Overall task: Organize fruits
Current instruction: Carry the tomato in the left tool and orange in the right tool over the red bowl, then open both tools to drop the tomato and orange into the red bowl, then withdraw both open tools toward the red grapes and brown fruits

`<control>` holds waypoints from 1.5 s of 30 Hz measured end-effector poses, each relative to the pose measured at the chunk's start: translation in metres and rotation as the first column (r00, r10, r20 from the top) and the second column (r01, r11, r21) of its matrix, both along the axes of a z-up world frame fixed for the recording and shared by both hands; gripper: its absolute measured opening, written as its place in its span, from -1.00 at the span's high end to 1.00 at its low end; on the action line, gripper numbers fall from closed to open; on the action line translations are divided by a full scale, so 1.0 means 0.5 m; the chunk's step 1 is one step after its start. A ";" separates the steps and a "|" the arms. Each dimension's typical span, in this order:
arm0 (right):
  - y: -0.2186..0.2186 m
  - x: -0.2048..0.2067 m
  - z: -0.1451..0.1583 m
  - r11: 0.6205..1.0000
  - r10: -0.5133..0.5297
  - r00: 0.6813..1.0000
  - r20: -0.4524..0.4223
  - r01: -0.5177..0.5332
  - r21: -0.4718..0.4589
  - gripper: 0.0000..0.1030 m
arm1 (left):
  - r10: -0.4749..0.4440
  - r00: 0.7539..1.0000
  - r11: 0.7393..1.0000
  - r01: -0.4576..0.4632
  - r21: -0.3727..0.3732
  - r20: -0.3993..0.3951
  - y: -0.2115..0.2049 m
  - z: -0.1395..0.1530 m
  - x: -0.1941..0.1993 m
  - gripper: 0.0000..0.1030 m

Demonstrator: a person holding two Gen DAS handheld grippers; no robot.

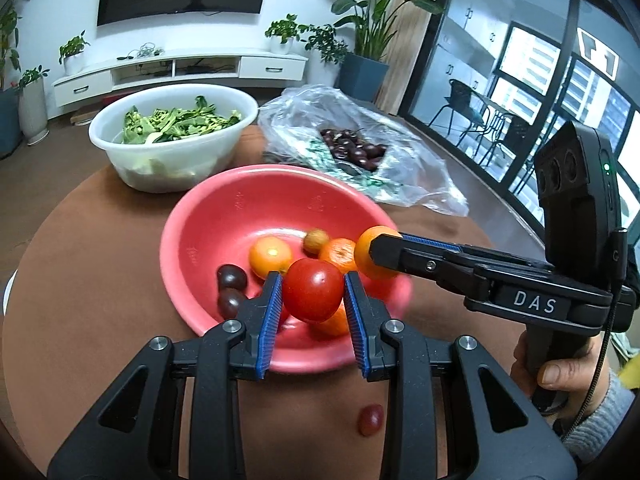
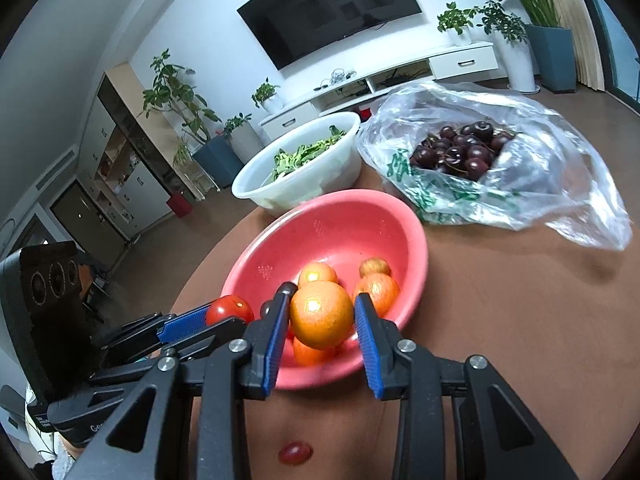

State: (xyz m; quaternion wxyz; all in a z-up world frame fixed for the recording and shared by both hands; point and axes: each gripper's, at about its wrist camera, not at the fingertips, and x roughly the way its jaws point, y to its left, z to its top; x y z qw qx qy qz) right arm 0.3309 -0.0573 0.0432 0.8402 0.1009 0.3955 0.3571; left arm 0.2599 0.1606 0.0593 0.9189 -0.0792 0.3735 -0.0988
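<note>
Left gripper (image 1: 313,296): matt black plastic frame, bright metal screw heads, fingers (image 1: 270,312) faced with ribbed blue pads. Tomato (image 1: 312,290), centre of frame: smooth, glossy red skin. Orange (image 2: 322,315) carried a finely dimpled, shiny peel. Pink bowl (image 1: 224,216): smooth plastic with a soft sheen. White bowl (image 1: 120,136), upper left: translucent plastic. Bag (image 2: 560,184), upper right: thin, crinkled clear plastic film. Cherries (image 2: 464,152): dark and highly glossy. Desk (image 1: 100,280): matt brown surface.
</note>
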 end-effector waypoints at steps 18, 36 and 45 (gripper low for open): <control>0.093 0.120 -0.037 0.995 0.026 0.999 -0.037 -0.029 -0.094 0.24 | 0.073 0.996 0.995 -0.069 0.075 -0.048 0.030 -0.050 0.120 0.42; -0.002 0.012 0.028 1.000 0.013 0.999 0.030 -0.013 -0.008 0.07 | 0.101 0.993 0.994 -0.104 0.045 0.055 0.027 0.011 0.011 0.02; -0.092 -0.137 0.029 0.998 0.002 0.995 0.097 0.004 -0.067 -0.01 | 0.078 0.997 0.995 -0.079 0.058 0.030 -0.009 -0.008 -0.158 0.02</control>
